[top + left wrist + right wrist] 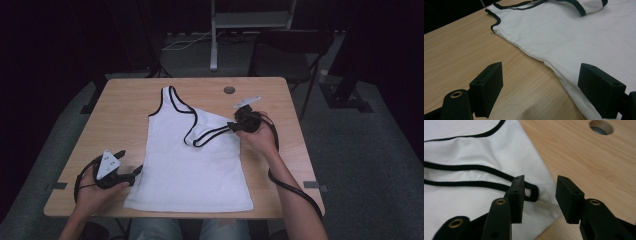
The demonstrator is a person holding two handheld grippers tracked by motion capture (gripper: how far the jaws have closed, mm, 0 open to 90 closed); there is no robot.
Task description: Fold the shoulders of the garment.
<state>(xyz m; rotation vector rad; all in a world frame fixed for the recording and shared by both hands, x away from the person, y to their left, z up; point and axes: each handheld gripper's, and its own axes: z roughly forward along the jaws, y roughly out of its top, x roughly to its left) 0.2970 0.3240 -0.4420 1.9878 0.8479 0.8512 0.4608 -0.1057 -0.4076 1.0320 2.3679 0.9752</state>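
Dark floor surrounds the wooden table (125, 107), where a white tank top (192, 170) with black trim lies flat, hem toward me. One strap (474, 176) is folded across the chest. My right gripper (540, 195) sits at the strap's looped end, jaws partly apart with nothing pinched between them. My left gripper (540, 90) rests at the top's lower side edge, jaws wide, gripping nothing.

From the left gripper view I lose the white tank top (579, 37) past the top and right edges. In the right gripper view the strap loop (534, 192) slips partly behind one jaw, and the desk's round hole (602, 127) is clipped by the top edge.
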